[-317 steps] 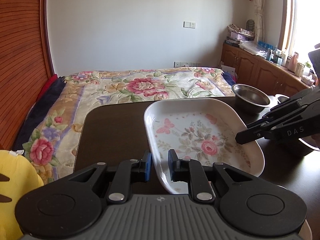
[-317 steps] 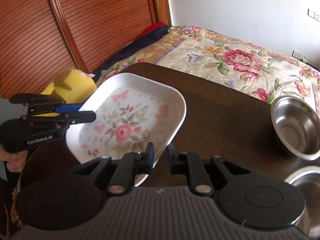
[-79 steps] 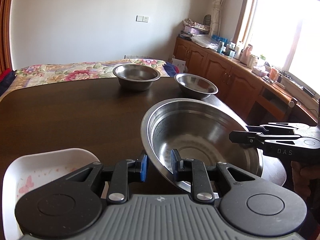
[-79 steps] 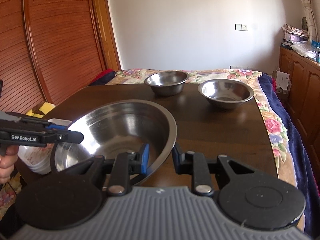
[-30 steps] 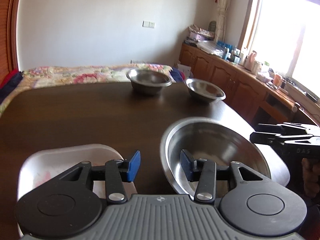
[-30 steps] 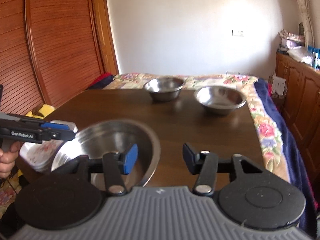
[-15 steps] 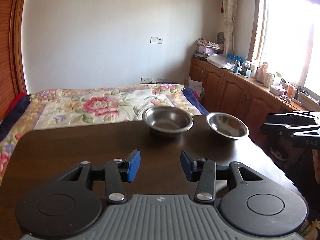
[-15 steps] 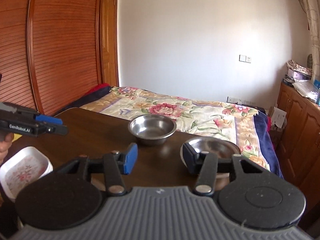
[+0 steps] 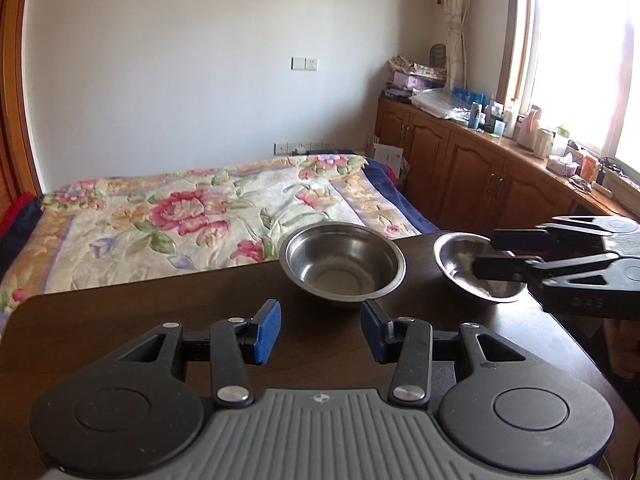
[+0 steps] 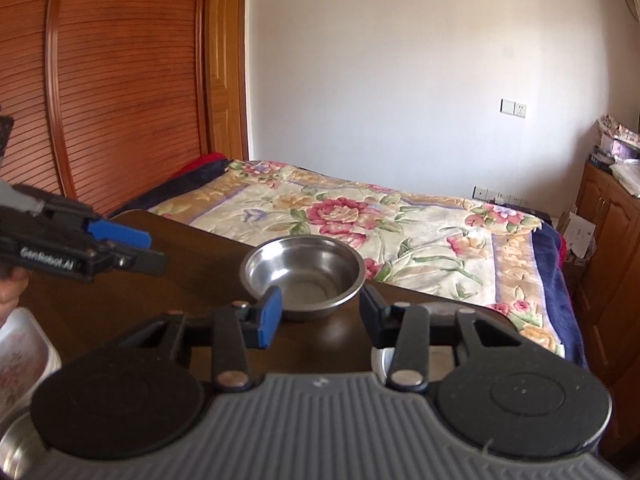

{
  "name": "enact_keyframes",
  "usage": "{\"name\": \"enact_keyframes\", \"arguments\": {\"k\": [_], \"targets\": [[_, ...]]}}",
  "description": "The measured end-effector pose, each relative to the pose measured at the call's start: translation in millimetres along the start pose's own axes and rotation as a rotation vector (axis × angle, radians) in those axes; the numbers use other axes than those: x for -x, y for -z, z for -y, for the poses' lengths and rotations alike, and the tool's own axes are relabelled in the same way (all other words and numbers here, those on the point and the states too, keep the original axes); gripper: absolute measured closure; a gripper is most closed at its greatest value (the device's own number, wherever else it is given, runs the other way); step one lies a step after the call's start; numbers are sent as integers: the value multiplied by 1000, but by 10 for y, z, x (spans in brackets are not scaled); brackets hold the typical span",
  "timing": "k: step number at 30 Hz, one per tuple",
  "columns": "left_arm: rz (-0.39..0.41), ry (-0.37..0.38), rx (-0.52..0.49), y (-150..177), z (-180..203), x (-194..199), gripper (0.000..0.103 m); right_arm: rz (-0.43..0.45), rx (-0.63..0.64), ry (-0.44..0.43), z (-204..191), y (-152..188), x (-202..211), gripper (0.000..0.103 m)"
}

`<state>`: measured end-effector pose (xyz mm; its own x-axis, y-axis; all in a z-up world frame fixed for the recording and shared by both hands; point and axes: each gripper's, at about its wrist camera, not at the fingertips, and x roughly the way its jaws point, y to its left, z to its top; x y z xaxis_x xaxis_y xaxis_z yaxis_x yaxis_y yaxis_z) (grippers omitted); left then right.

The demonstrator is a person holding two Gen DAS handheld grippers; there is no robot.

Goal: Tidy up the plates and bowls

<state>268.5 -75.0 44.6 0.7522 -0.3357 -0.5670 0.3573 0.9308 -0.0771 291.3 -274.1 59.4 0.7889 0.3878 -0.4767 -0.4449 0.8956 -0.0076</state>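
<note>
My left gripper is black with a grey ribbed top. It has two big round black discs and shiny silver screws on its arms. Its fingertips have blue pads. My right gripper looks just the same, black and grey with blue pads. Seen from the side, the left one has white letters that say "GenRobot.AI". The right one has pale letters too, but they are too blurry for me to read.
</note>
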Motion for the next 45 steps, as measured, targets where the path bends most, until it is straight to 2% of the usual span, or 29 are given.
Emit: {"name": "enact_keyframes", "arguments": {"k": [14,18,33,37,43,45], "targets": [[-41,-7,-8,-125,-84,-519,56,-53,-24,30,144,-53,-562,64],[-60,-27,14,-127,-180,-711,59,-84,-92,4,236,-41,-670,68],[-101,5,90,-196,-271,-1053,65,-152,-184,-34,346,-16,-891,73],[-112,19,111,-191,-292,-1105,69,-158,-189,-47,332,-9,-891,75],[-125,10,126,-173,-290,-1115,80,-162,-188,-61,297,-11,-872,78],[-127,4,124,-164,-279,-1102,81,-161,-196,-65,298,-5,-863,79]]}}
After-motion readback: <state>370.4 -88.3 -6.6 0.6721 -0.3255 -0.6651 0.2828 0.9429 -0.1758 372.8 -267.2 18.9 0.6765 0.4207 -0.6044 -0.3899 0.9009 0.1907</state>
